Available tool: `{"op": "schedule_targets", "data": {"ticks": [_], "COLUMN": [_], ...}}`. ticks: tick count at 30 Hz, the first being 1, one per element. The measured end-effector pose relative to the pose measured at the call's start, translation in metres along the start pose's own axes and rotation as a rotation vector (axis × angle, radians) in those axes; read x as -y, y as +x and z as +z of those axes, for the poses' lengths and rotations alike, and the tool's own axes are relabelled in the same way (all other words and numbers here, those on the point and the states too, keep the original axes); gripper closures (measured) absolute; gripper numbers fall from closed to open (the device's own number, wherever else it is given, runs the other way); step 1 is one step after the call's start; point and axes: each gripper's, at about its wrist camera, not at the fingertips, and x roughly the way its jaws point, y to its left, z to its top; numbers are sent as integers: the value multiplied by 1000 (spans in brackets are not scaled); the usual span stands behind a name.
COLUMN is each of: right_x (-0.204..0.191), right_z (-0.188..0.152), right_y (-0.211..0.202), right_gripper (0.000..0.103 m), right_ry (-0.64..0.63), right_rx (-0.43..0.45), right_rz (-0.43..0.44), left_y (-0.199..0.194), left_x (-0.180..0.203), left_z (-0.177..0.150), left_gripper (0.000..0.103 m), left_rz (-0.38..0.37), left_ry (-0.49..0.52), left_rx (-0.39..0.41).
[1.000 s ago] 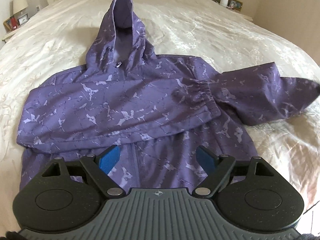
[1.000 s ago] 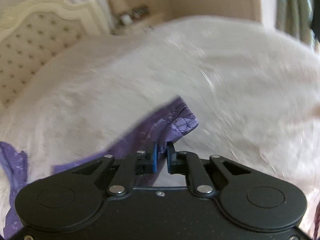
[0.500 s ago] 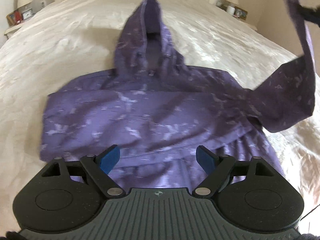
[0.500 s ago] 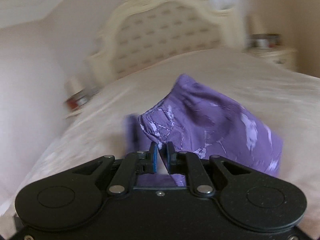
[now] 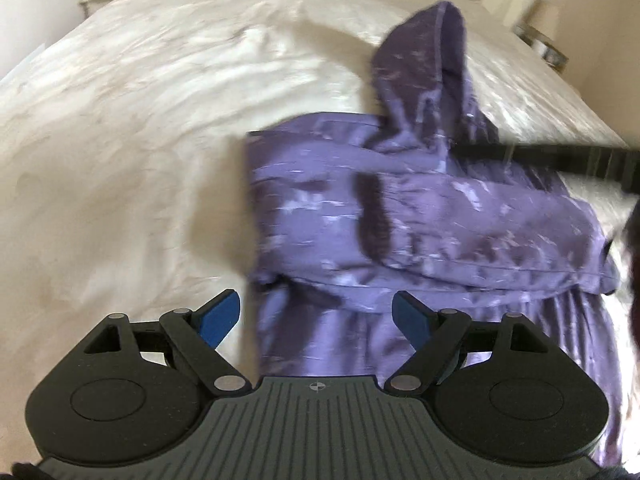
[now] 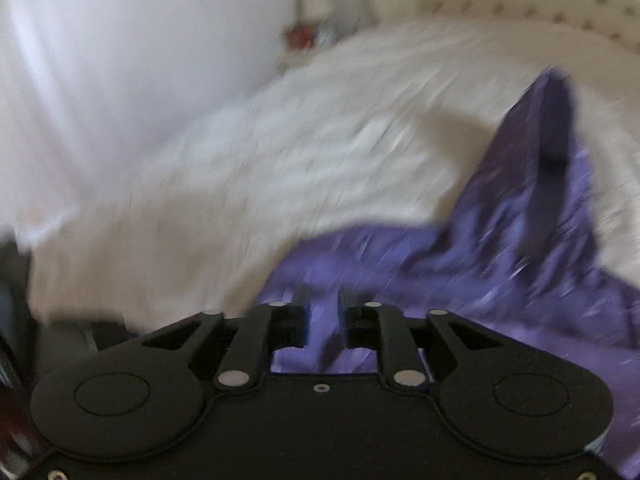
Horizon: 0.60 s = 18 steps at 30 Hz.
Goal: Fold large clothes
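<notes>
Hoodie (image 5: 420, 216) fabric starts right under your left tongs (image 5: 316, 318), whose blue pads stand wide apart with nothing between them; the hem end runs beneath and past the right pad. In the right wrist view, your right tongs (image 6: 323, 312) sit low over purple cloth with only a narrow gap between the pads. That view is badly smeared, so you cannot tell whether cloth is still pinched there or just released.

What has changed: a second ago the right sleeve (image 5: 480, 236) lay stretched out to the side, and half a second ago you had it lifted high by the cuff. Now it lies across the chest, over the left sleeve that was already folded in. The dark bar beyond the left tongs, to their right, looks like your right tool reaching in over the chest. Judged from this, both sleeves are in and the body is a rough rectangle, so the lengthwise fold is probably what remains.

Farther out, the hood (image 5: 424, 68) rises as a peak, well beyond the left tongs and toward the headboard (image 6: 560, 4). The garment's long axis runs from the hem near you to the hood, slanting away to the right in the left view; the sleeves cross it. The whole thing rests on the cream bedspread (image 5: 140, 140), which is bare to the left of the left tongs.
</notes>
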Motion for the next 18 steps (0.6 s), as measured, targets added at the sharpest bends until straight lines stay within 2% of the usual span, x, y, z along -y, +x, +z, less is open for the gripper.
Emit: {"op": "schedule_targets", "data": {"ticks": [1,4,6,9,13,18], "right_x": [-5,-12,-4,15,54,89], "right_z": [-6,-19,-25,-41,-66,-96], "right_y": [3,-4,-14,-34,-56,-84], "right_gripper": [59,47,47,45,43,43], "right_ry": [-17,-18,8,44,135,253], "right_rx": [-23,-38,-42,-62,-99,-124], "right_rz": [6,16,-19,-119,-239,-337], "left_y": [-1,-3,-1,13,46,102], "left_x": [-5,-11,-12,-3,21,49], "left_z": [1,8,15,31,50,62], "left_gripper": [20,20,20,20,20,21], "left_rz": [2,-13,-41,-109,-181,-205], "left_ry": [-11,-40,-59,-83,-60,-43], "left_rx": [1,16,29,23,2,-103]}}
